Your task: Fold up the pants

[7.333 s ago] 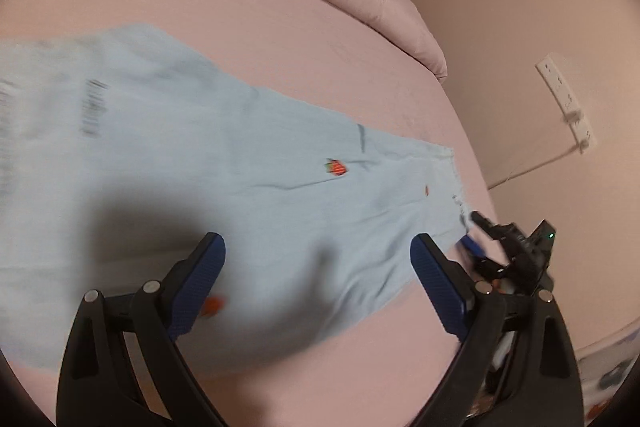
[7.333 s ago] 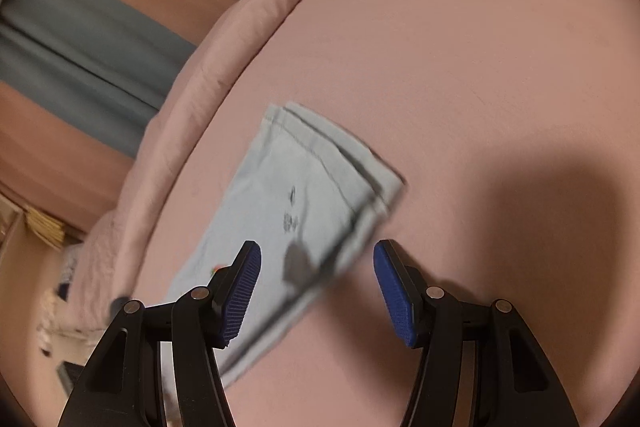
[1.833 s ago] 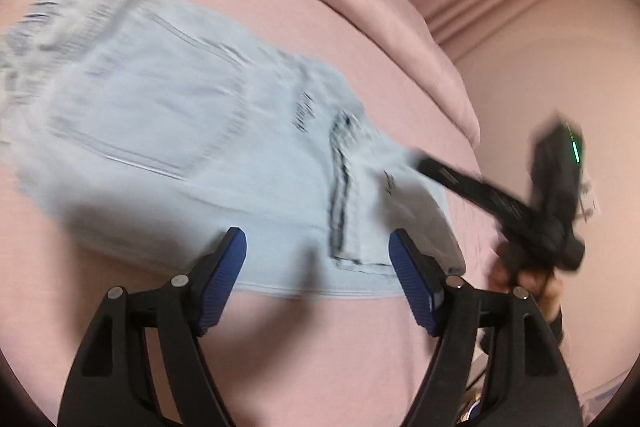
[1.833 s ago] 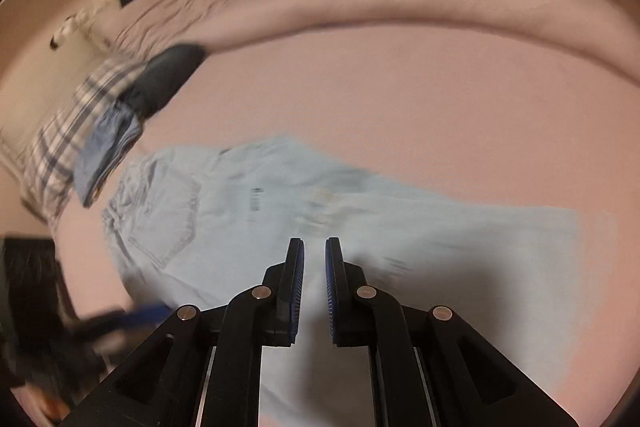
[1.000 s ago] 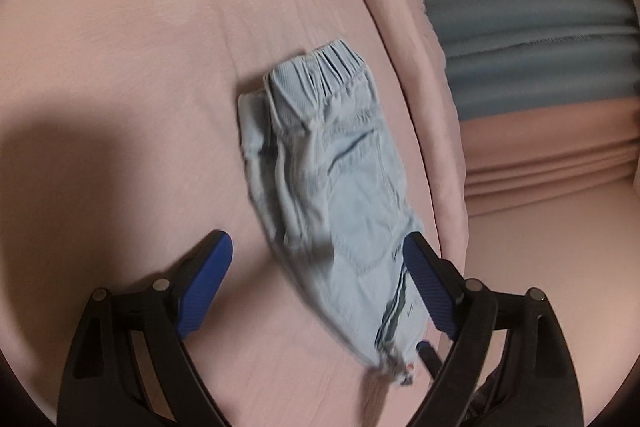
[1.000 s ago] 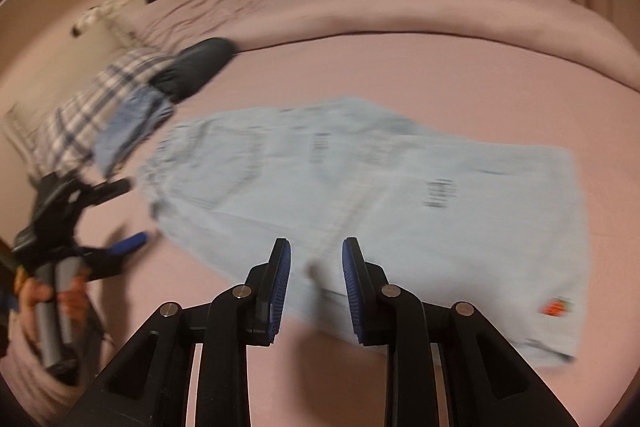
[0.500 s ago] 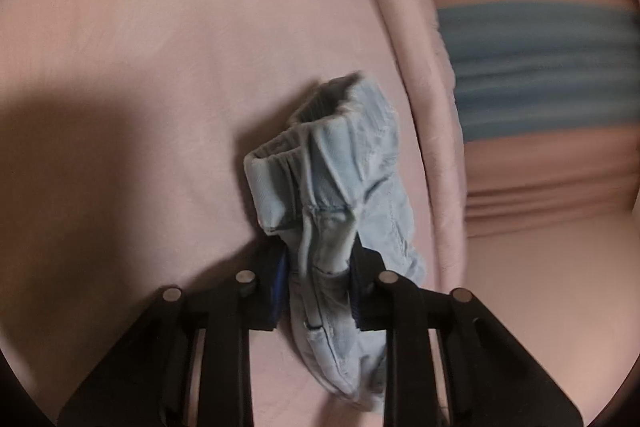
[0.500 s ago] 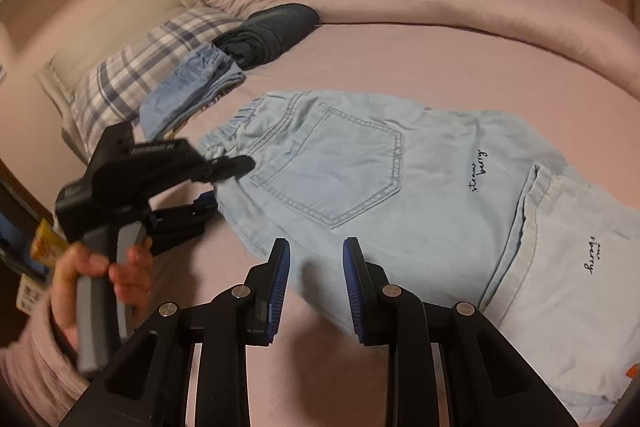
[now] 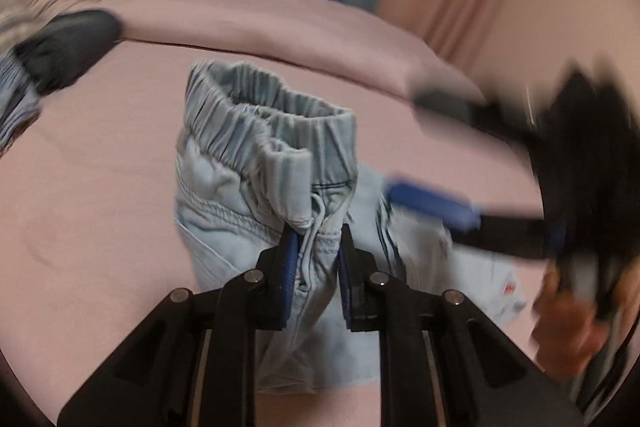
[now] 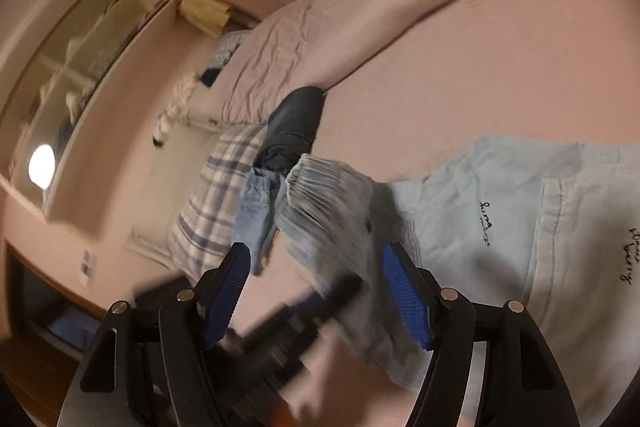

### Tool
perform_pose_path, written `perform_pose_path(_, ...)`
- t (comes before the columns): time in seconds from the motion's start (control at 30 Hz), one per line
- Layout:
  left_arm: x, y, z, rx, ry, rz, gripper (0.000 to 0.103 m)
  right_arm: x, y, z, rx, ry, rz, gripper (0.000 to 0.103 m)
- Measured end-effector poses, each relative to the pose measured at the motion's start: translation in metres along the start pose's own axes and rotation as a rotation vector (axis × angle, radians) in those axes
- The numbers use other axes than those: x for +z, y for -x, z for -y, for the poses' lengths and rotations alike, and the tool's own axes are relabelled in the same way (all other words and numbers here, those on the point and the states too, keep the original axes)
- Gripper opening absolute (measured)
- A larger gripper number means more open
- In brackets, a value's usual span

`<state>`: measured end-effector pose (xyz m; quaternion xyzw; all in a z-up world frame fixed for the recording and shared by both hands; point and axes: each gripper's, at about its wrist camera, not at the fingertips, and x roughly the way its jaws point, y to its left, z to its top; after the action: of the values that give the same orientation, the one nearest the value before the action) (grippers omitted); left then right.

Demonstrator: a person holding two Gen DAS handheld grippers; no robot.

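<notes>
Light blue denim pants (image 10: pixel 480 195) lie on the pink bed (image 10: pixel 500 67), with one leg end folded over at the right. My left gripper (image 9: pixel 316 243) has its jaws closing on the bunched elastic waistband (image 9: pixel 256 115), and its pads press the fabric by the drawstring and hold it raised off the bed. My right gripper (image 10: pixel 316 255) has its jaws opening, blue pads wide apart, with nothing pinched. It hovers just short of the lifted waistband, and the blurred left gripper (image 10: pixel 312 307) passes under it. In the left wrist view the right gripper (image 9: pixel 404 143) is a blur at the right.
A dark rolled garment (image 10: pixel 296 123) and a folded blue garment (image 10: pixel 256 211) lie beside a plaid pillow (image 10: pixel 216 195) at the head of the bed. A pink duvet (image 9: pixel 280 23) is heaped along the far side. A person's hand (image 9: pixel 568 331) holds the right gripper.
My left gripper shut on the waistband, rolled, and lifted it off the bed. My right gripper opened from nearly shut, rolled, and swung over to the waistband end.
</notes>
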<state>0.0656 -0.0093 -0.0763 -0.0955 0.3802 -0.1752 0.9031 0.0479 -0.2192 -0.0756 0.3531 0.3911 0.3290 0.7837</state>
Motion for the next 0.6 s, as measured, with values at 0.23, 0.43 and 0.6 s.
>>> perform_pose_path(0.23, -0.02, -0.021, 0.029, -0.121, -0.144, -0.143, 0.055, -0.004, -0.005, 0.035, -0.142, -0.087, -0.069, 0.088)
perform_pose_path(0.43, -0.029, 0.008, -0.003, -0.146, 0.003, -0.136, 0.07, -0.007, -0.033, 0.041, -0.288, -0.051, -0.172, 0.08)
perform_pose_path(0.6, -0.037, 0.031, -0.036, -0.034, 0.108, -0.117, 0.08, -0.004, -0.045, 0.026, -0.351, 0.066, -0.193, 0.039)
